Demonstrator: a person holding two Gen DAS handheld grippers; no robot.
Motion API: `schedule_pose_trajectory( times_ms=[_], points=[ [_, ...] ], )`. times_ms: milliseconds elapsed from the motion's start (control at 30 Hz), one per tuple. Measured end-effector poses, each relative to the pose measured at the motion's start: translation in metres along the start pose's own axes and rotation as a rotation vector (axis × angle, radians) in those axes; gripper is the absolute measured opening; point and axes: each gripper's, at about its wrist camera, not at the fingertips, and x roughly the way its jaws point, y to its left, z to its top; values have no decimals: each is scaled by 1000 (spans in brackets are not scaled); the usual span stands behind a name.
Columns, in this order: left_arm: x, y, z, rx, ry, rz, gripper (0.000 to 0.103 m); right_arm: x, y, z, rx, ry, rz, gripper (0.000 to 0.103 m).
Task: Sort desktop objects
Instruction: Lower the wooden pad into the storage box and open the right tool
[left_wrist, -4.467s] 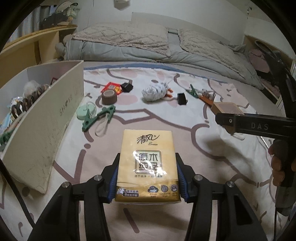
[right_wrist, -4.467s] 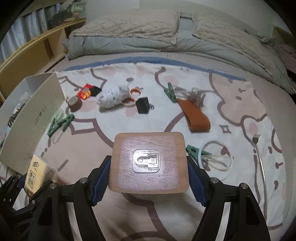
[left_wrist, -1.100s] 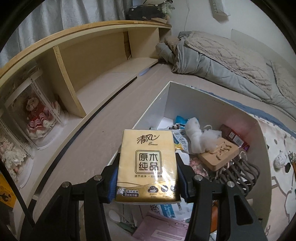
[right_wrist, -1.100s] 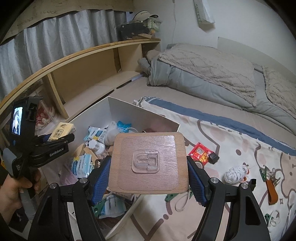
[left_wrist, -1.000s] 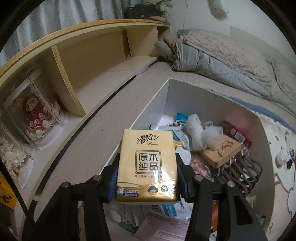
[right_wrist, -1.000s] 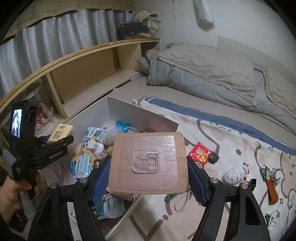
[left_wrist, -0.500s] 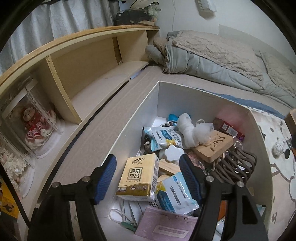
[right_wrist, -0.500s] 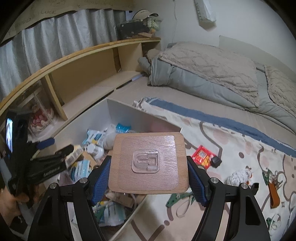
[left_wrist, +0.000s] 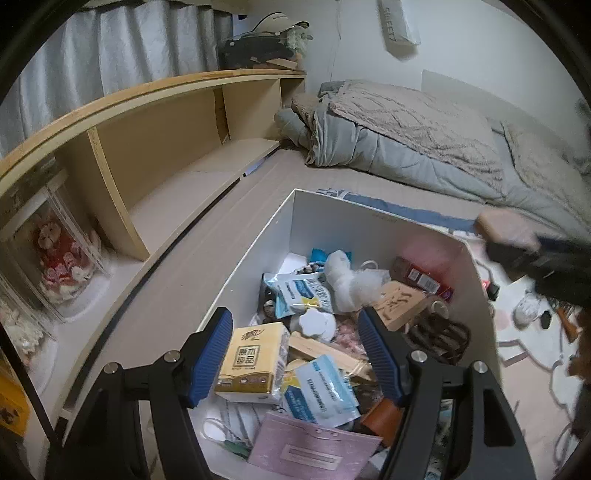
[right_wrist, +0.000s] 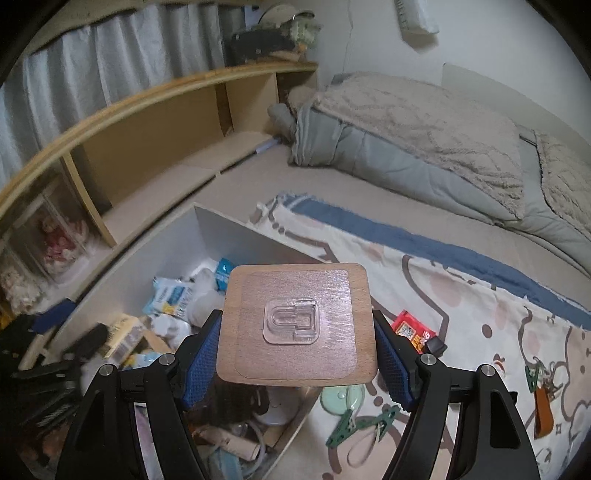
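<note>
My left tool (left_wrist: 295, 349) hangs released over the white box (left_wrist: 369, 225), its blue pads spread wide; the yellow tissue pack (left_wrist: 255, 360) lies loose in the box at seven o'clock, atop the clutter, just beside the left pad. At three o'clock, my right tool (right_wrist: 297, 356) is clenched on the wooden hook board (right_wrist: 297, 321), held level above the box's near wall.

Each tool (left_wrist: 297, 354) (right_wrist: 297, 362) is black, with blue textured pads (left_wrist: 212, 354) and silver screws (left_wrist: 417, 355).
</note>
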Motion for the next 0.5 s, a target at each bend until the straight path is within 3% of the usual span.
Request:
schedule_pose_trajectory(
  times_ms=[300,500],
  points=[
    [-5,5,6,-75,-11,-57,71,40,6,-13,-16,62,-2,77],
    [-1,7,4,-88,-2,-49,73,43,8,-12,-8,-21,15,77]
  ],
)
